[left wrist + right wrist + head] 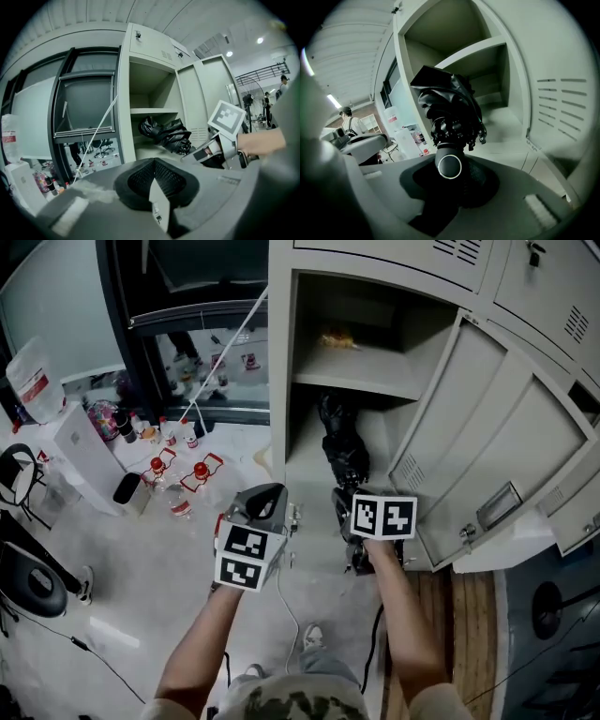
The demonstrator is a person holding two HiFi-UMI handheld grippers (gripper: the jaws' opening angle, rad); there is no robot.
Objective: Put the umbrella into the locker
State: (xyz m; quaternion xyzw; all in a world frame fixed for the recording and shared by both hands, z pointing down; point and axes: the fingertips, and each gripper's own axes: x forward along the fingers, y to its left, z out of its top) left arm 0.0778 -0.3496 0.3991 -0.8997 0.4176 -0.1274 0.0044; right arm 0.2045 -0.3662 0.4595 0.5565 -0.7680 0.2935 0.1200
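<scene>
The black folded umbrella (342, 442) points into the lower compartment of the open grey locker (281, 381), under its shelf (352, 376). My right gripper (351, 514) is shut on the umbrella's handle; in the right gripper view the handle's round end (449, 166) sits between the jaws and the bunched canopy (447, 105) fills the space ahead. The left gripper view shows the umbrella (164, 133) lying aslant inside the locker with my right gripper (204, 152) behind it. My left gripper (267, 498) hovers left of the locker opening, jaws together (154, 171) and empty.
The locker door (487, 456) stands swung open to the right. A small yellowish item (337, 338) lies on the upper shelf. Bottles (178, 474), a white box (84, 460) and a black chair (28, 577) crowd the floor at left. A white cord (225, 343) hangs beside the locker.
</scene>
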